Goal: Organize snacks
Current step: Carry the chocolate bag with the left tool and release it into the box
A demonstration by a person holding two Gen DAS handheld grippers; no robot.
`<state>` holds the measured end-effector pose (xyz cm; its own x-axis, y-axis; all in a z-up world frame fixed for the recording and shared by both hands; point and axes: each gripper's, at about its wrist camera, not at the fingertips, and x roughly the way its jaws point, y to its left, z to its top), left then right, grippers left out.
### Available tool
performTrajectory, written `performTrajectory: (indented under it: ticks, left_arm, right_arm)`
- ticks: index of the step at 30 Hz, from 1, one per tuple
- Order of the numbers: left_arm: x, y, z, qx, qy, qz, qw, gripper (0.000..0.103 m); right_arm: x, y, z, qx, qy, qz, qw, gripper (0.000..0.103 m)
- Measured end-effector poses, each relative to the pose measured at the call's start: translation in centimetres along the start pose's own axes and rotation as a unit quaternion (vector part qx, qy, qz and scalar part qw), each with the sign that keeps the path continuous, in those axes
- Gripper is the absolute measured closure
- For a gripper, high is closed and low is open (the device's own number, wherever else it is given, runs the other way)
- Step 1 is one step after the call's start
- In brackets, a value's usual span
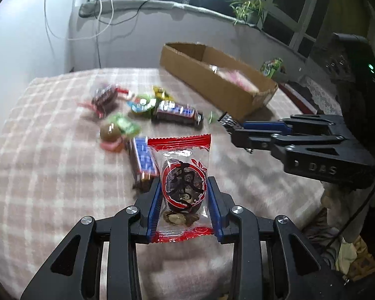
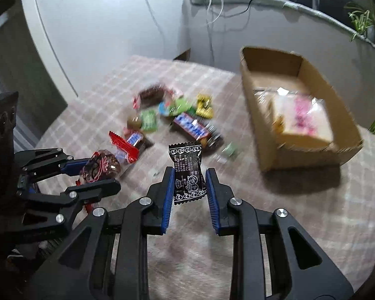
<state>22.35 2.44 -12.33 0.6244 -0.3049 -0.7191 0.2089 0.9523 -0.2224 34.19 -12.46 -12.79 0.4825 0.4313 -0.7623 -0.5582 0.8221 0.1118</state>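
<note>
My left gripper is shut on a red-edged clear packet of dried dates, held above the table; the packet also shows in the right wrist view. My right gripper is shut on a small black snack packet, held above the cloth. In the left wrist view the right gripper reaches in from the right with the black packet at its tips. A pile of loose snacks lies mid-table. A cardboard box at the right holds a pink-and-white packet.
The round table has a pink checked cloth. A Snickers bar and a blue-labelled bar lie in the pile. A green packet sits behind the box. A potted plant and cables line the windowsill.
</note>
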Motion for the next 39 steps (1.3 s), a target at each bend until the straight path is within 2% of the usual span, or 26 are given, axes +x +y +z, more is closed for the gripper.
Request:
performTrajectory:
  ticks: [9, 19, 27, 32, 39]
  left_arm:
    - [0.6, -1.6, 6.8, 0.018, -0.048, -0.018, 0.9985, 0.070]
    - [3.6, -1.5, 13.7, 0.009, -0.070, -0.016, 0.9974, 0.070]
    - [8.7, -2.1, 17.6, 0.004, -0.050, -0.016, 0.9986, 0.070]
    - [12.0, -2.4, 18.5, 0.003, -0.027, -0.013, 0.9995, 0.070]
    - [13.9, -2.8, 19.2, 0.002, -0.015, -0.013, 0.9998, 0.070]
  right_arm:
    - [-2.0, -6.0, 4.0, 0.037, -0.035, -0.026, 0.998, 0.077]
    - [-0.4, -12.2, 8.1, 0.059, -0.036, -0.060, 0.996, 0.077]
    - [3.7, -16.6, 9.9, 0.078, -0.011, -0.074, 0.994, 0.077]
    - [5.6, -18.2, 10.2, 0.087, 0.000, -0.084, 0.993, 0.077]
    - [6.8, -19.5, 10.2, 0.096, 0.007, -0.089, 0.991, 0.076]
